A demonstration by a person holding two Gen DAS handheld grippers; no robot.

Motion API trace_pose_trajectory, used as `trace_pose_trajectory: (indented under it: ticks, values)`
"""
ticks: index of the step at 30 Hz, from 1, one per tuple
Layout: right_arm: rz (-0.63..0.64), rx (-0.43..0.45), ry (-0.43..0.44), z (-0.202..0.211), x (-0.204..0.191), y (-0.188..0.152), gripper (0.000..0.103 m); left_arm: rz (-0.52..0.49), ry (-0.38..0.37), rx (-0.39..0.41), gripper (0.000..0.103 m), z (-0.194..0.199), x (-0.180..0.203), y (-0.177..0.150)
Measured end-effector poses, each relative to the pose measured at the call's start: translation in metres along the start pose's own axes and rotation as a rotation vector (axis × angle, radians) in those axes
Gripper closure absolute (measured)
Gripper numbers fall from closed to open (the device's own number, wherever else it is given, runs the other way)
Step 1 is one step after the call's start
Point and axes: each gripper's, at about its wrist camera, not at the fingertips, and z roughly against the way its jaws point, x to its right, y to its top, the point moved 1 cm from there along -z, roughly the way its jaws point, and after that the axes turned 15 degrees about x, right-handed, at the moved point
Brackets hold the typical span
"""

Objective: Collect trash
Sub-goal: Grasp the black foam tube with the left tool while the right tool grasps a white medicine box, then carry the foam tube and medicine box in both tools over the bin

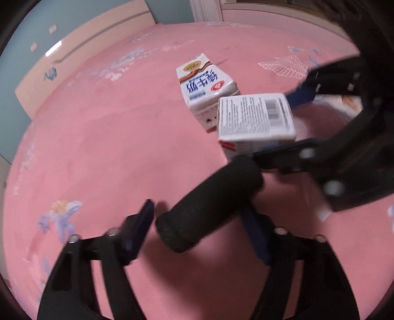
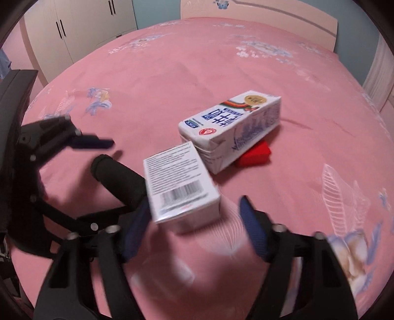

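Observation:
A small white box with a barcode point(image 2: 181, 183) stands on the pink bed between the fingers of my right gripper point(image 2: 194, 226), which is open around it. The box also shows in the left wrist view point(image 1: 256, 118). A black foam cylinder point(image 1: 209, 204) lies between the fingers of my open left gripper point(image 1: 199, 229); it also shows in the right wrist view point(image 2: 118, 178). A white milk carton point(image 2: 231, 130) lies on its side beyond the box, also in the left wrist view point(image 1: 206, 83). A red block point(image 2: 254, 155) sits partly under the carton.
The pink floral bedsheet point(image 2: 172, 73) covers the whole work area. A headboard point(image 2: 270, 14) and a cream wardrobe point(image 2: 73, 29) stand beyond the bed. The other gripper crosses each view: right one point(image 1: 344, 128), left one point(image 2: 61, 137).

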Motion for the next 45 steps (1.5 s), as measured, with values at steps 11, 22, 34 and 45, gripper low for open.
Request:
trace_pose_trajectory:
  ticks: [11,22,34,45]
  values:
    - [-0.04,0.03,-0.055,0.01,0.001,0.002,0.057,0.12,-0.024,-0.014,0.049,0.001,-0.003,0.0]
    - [-0.037,0.078,-0.066,0.063,-0.018,0.011,0.057,0.146,-0.005,0.007,0.055,0.048,0.004,0.01]
    - [0.018,0.182,-0.113,0.179,-0.065,0.037,0.057,0.1,0.098,0.111,0.057,0.17,0.021,0.043]
    - [0.104,0.294,-0.128,0.292,-0.137,0.044,0.057,0.053,0.244,0.173,0.057,0.275,0.036,0.053]
